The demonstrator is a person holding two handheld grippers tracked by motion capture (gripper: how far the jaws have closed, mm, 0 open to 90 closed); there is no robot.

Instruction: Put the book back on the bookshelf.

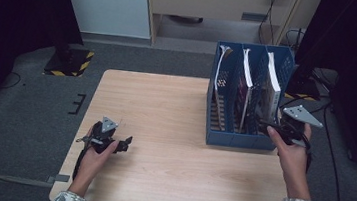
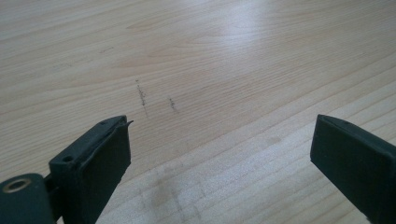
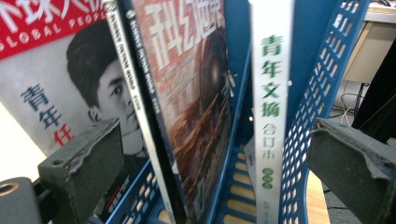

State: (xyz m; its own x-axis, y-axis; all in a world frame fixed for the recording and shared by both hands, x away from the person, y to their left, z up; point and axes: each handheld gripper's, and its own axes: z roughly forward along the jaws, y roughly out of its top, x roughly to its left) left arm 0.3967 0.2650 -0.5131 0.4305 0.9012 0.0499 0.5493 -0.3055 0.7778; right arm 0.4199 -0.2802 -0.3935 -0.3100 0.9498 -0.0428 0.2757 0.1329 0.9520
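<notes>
Left gripper (image 1: 124, 144) idle at seven o'clock over bare table (image 1: 165, 109), jaws spread. Right gripper (image 3: 215, 177) at three o'clock, jaws spread before white-spined book (image 3: 271, 107): probably stiff, moderately heavy; best pinched across spine. Beyond, blue file rack (image 1: 235, 136), three slots, each holding a magazine or book upright.

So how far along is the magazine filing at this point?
Done: three magazines stand in the blue file rack, one per slot. In hand: the right gripper sits open at the rack's front, jaws either side of the white-spined volume, gripping nothing yet. The left gripper rests open over the bare table. What is left cannot be told.
</notes>
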